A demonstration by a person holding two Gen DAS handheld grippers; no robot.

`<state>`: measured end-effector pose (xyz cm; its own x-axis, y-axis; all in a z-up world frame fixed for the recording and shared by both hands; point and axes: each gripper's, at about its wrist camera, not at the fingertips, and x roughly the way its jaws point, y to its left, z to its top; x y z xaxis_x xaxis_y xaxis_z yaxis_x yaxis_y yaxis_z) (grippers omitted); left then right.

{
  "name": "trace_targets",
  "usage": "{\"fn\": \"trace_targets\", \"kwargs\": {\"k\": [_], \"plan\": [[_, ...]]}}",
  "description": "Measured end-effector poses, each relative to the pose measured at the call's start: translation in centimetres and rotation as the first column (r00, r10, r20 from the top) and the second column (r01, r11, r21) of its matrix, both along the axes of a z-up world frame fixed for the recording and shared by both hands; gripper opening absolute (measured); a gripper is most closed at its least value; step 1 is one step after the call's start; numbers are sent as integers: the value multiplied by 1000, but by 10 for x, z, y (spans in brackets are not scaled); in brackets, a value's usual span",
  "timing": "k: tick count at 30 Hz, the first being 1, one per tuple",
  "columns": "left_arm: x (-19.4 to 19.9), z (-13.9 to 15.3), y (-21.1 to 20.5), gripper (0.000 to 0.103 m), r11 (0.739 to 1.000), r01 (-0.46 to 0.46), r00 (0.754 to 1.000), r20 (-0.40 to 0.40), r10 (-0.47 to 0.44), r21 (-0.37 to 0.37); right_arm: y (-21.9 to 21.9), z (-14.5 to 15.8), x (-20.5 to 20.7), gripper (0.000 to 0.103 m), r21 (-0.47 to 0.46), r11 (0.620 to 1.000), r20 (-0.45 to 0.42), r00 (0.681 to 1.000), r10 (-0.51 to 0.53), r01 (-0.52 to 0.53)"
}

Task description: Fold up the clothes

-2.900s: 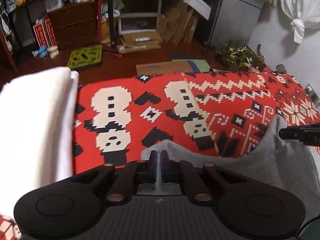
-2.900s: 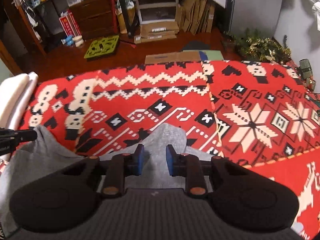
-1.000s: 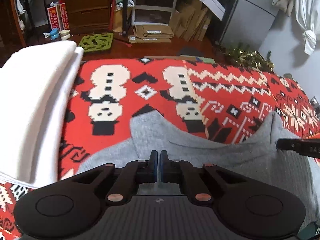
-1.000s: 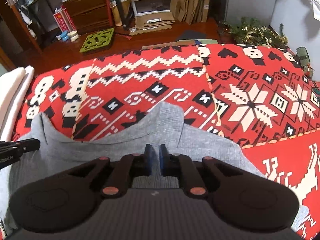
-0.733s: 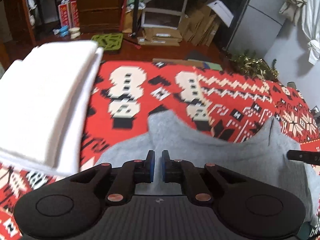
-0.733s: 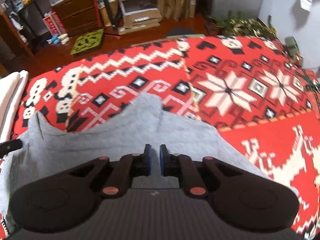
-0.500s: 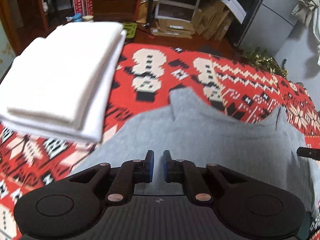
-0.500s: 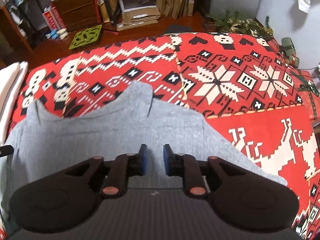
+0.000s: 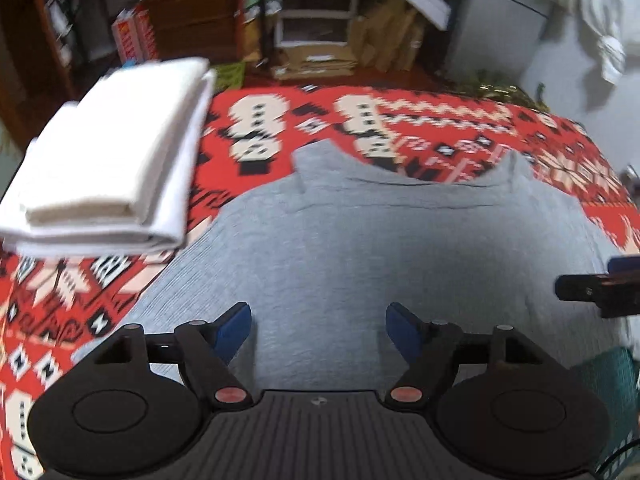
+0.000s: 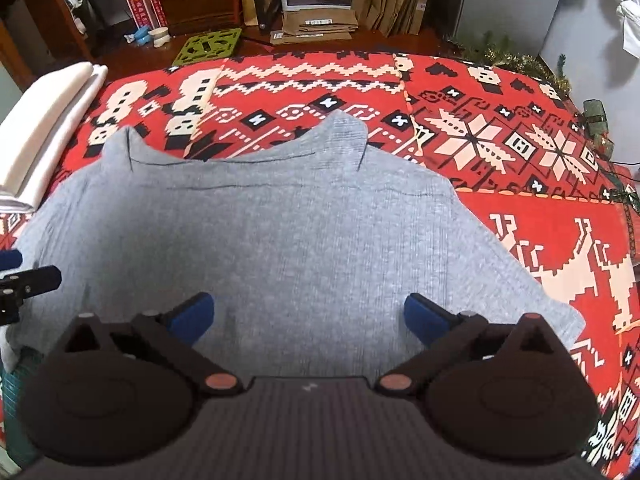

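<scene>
A grey knit garment [image 9: 360, 240] [image 10: 260, 232] lies spread flat on the red patterned blanket [image 9: 460, 136] [image 10: 500, 140], two pointed corners at its far edge. My left gripper [image 9: 319, 330] hangs open over the garment's near left part, nothing between its blue pads. My right gripper [image 10: 308, 318] is open too, above the garment's near right part. Each gripper's tip shows at the side of the other's view: the right gripper [image 9: 600, 292], the left gripper [image 10: 24, 284].
A stack of folded white cloth [image 9: 116, 172] [image 10: 48, 120] rests on the blanket's left side. Beyond the blanket lie a wooden floor with a green mat [image 10: 210, 44], cardboard boxes [image 10: 316, 20], drawers and shelving. Tinsel greenery [image 10: 516, 60] sits at the far right.
Both grippers went from shut on the grey garment to wide open, letting it go. They drew back and rose, so the whole garment now shows flat on the blanket.
</scene>
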<state>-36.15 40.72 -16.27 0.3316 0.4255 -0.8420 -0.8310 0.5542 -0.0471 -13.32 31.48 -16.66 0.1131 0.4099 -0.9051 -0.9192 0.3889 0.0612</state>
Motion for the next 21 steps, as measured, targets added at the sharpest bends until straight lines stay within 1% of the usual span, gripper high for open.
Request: {"fn": "trace_targets", "kwargs": {"k": [2,6,8,10,12,15,16,19,21], "plan": [[4,-5,-1,74,999,33,999,9,-33,-3,1,-2,2,102,-2,1000,-17,1000,0,0],[4,-29,6,74,999,9,999,-44,-11,-40,6,-15,5,102,-37,999,-26,1000,8,-9],[4,-31,3,77,999,32,999,-41,-32,-16,9,-23,7,102,-59,998,-31,999,10,-12],[8,-33,0,83,998,64,996,-66,-65,-9,12,-31,7,102,-86,996,-34,999,12,-15],[11,-34,-2,86,997,83,993,-82,-83,-7,15,-35,5,103,-104,994,-23,1000,21,-24],[15,-36,0,92,997,78,992,-93,-80,-28,18,-38,1,103,-119,992,12,999,41,-39],[17,-36,1,95,996,77,992,-99,-81,-37,18,-38,0,103,-120,992,16,999,39,-37],[24,-38,4,101,996,72,990,-118,-79,-59,19,-39,0,103,-123,992,19,999,38,-35],[27,-39,5,103,995,67,989,-123,-75,-68,21,-40,0,103,-136,990,17,999,41,-39]]}}
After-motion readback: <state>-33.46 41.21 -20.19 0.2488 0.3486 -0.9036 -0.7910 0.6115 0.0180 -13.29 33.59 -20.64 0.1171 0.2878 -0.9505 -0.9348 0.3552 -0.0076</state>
